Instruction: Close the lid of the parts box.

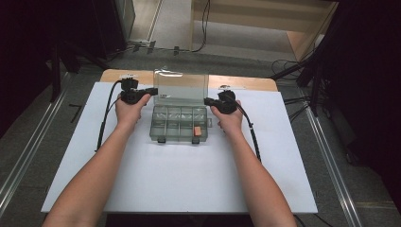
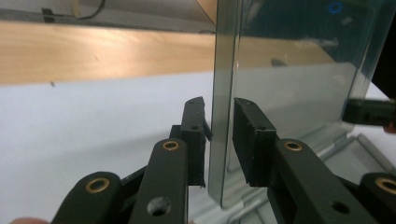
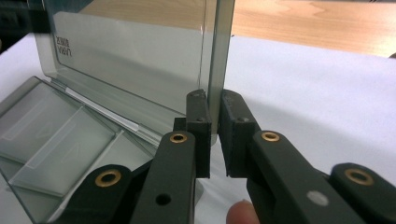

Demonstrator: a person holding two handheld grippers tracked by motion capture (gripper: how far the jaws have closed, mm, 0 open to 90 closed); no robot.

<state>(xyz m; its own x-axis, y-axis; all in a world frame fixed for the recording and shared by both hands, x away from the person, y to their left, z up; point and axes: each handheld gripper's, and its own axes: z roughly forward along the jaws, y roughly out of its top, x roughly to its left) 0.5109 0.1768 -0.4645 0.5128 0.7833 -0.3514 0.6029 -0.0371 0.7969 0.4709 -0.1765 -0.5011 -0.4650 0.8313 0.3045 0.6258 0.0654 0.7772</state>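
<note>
Both hand-held grippers, left (image 2: 219, 140) and right (image 3: 215, 135), pinch the upright lid (image 1: 180, 86); forearms apparently level.

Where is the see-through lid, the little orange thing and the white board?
Clear grey plastic lid (image 1: 180, 86), high view, middle of the upright panel.
Small orange block (image 1: 197, 131), high view, its top, inside a front compartment of the box.
White rectangular board (image 1: 179, 175), high view, bare part in front of the box.
</note>
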